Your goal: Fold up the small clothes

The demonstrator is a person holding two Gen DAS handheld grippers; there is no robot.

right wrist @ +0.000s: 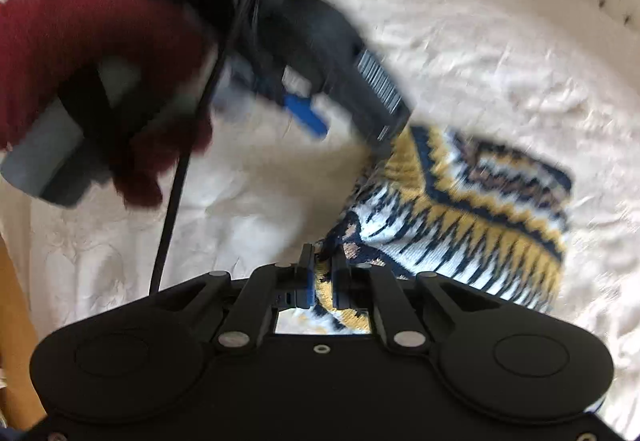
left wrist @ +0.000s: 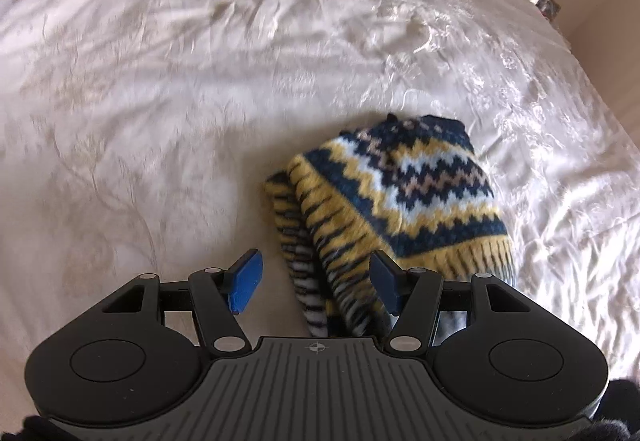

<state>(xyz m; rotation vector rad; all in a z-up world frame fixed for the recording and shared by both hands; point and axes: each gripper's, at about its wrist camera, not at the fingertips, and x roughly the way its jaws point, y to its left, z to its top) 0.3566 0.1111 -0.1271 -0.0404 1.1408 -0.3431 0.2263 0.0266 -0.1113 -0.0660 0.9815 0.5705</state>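
While the bed (left wrist: 200, 81) fills both views with its pale, creased cover, the knit (left wrist: 400, 193) lies bunched near its close edge, a small garment in navy, mustard and white zigzags, doubled over itself with a striped part trailing toward the cameras. It sits on the cover, not lifted clear, though one fold is being gathered.

Over to the right gripper (right wrist: 321, 277): its fingers are pinched tight on an edge of the knit, cloth squeezed between the blue pads. That looks like the hold needed to carry this edge across for a fold.

Now the left gripper (left wrist: 314, 281): fingers apart, blue pads either side of the striped trailing part, which runs between them without being squeezed, so far as the left view shows. From the right view it hangs above the garment's far side, held by a hand in a dark red glove (right wrist: 100, 81), cable (right wrist: 172, 209) dangling below. My read is that it waits ready to pin or take the opposite edge. The right view is blurred, so finer contact there cannot be judged.
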